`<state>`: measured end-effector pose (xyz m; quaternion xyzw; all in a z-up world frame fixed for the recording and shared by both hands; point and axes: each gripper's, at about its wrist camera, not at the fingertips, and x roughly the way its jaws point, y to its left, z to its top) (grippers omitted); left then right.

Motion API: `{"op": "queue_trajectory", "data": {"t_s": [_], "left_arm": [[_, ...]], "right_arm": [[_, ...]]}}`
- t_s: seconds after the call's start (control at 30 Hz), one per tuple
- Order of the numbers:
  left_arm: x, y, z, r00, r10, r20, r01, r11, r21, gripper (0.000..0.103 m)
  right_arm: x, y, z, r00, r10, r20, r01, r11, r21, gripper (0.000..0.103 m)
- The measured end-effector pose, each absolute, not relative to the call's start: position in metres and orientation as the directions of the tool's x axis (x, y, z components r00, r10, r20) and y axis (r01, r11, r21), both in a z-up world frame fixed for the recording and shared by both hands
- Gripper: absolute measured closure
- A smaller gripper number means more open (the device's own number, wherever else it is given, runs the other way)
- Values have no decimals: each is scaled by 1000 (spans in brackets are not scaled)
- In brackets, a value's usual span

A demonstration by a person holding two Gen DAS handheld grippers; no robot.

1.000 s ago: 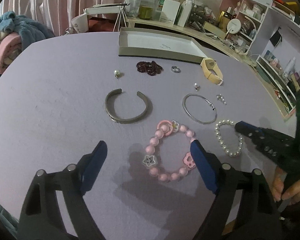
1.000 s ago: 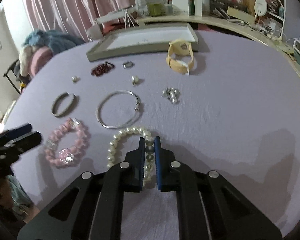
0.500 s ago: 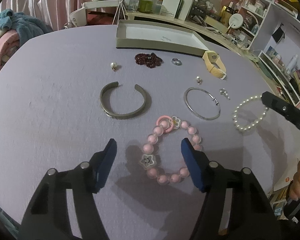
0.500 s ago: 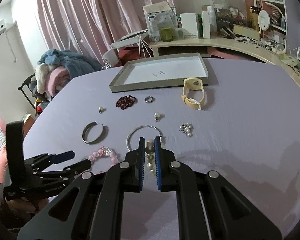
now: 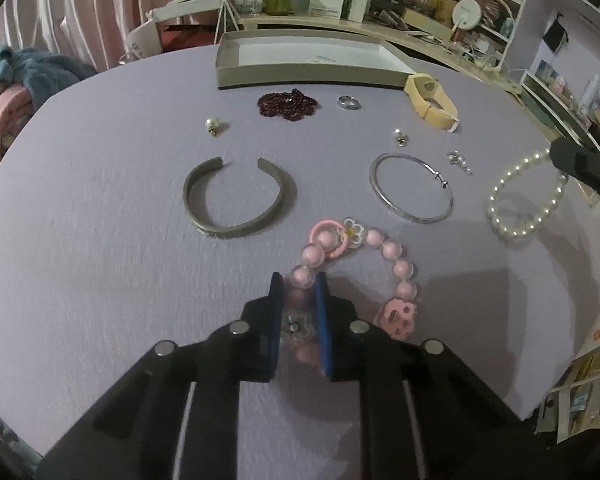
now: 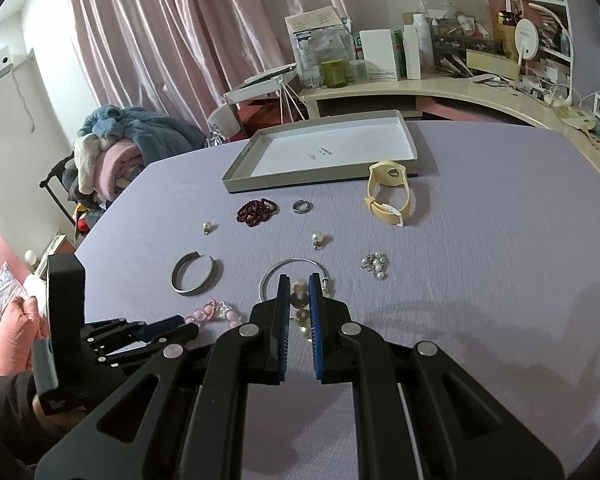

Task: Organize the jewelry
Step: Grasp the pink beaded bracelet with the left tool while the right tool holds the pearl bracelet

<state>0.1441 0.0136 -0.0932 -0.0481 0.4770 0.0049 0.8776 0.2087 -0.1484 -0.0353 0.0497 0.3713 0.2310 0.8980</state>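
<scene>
A pink bead bracelet (image 5: 400,268) with flower charms lies on the lilac table (image 5: 100,240). My left gripper (image 5: 298,280) is down on it, jaws closing, and the blue pads pinch a bead on its left side. In the right wrist view the left gripper (image 6: 180,326) shows at the lower left beside the pink bracelet (image 6: 212,314). My right gripper (image 6: 299,280) is shut on a pearl bracelet (image 6: 300,300). In the left wrist view that pearl bracelet (image 5: 524,196) hangs from the right gripper (image 5: 556,156) at the right edge.
An open grey tray (image 5: 300,74) sits at the back. In front of it lie a dark red bead string (image 5: 288,104), a ring (image 5: 348,102), a beige strap (image 5: 432,104), two pearl earrings, a grey cuff (image 5: 236,232) and a silver bangle (image 5: 410,212). Cluttered shelves stand behind.
The left jaws have gone from wide apart to closed on the pink bracelet. The right gripper has lifted the pearl bracelet off the table.
</scene>
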Motion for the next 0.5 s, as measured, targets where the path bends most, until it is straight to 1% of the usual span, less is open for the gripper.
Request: {"op": "queue_trajectory", "data": {"t_s": [0.1, 0.2, 0.4, 0.5], "left_arm": [[141, 15, -91, 552, -74, -831, -36, 993, -112, 90], [138, 15, -80, 585, -102, -805, -10, 991, -133, 90], [136, 10, -37, 657, -185, -731, 74, 981, -181, 90], [140, 4, -10, 695, -205, -690, 120, 978, -170, 90]], "right_arm": [[212, -149, -30, 622, 457, -635, -378, 886, 268, 93], [214, -150, -21, 638, 463, -616, -384, 884, 266, 93], [227, -153, 1, 675, 469, -569, -397, 882, 256, 93], [237, -154, 12, 695, 468, -546, -402, 882, 244, 93]]}}
